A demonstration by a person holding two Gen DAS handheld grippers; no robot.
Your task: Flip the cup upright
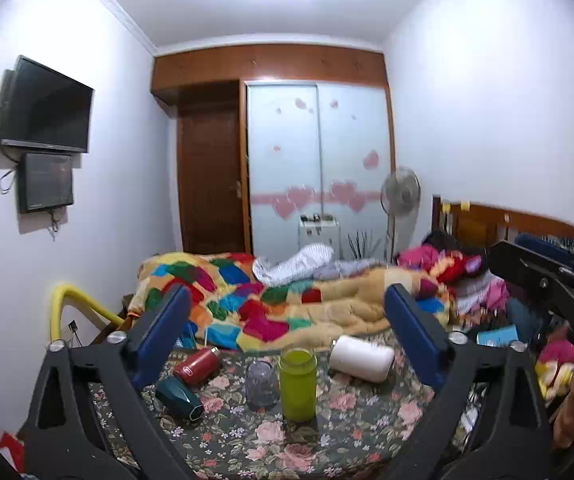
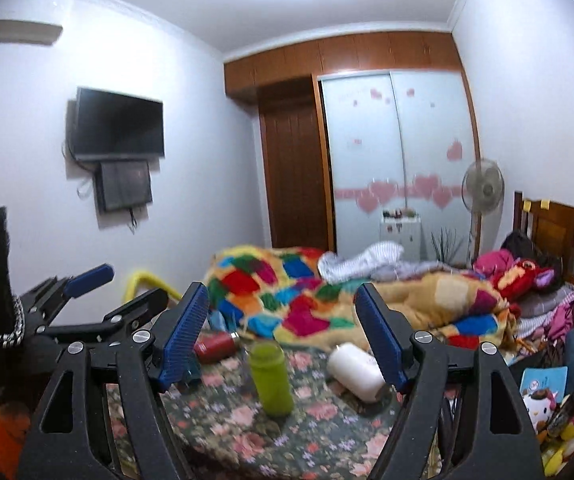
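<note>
On the floral bedspread (image 1: 271, 432) sit five vessels: green (image 1: 297, 384) and clear (image 1: 262, 382) cups upright; red (image 1: 196, 366), teal (image 1: 179, 397) and white (image 1: 362, 358) cups toppled. Left gripper (image 1: 287, 332) and right gripper (image 2: 283, 334) both spread, empty.

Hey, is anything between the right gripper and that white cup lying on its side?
Nothing visible. The right hand-held gripper is open, and the white cup lies on the floral cloth just ahead, near its right finger. The green bottle stands apart to the cup's left.

Glossy green plastic cup (image 1: 297, 384), matt white cup (image 1: 362, 357), floral cloth (image 1: 287, 440), ribbed blue tool pads (image 2: 183, 334)
</note>
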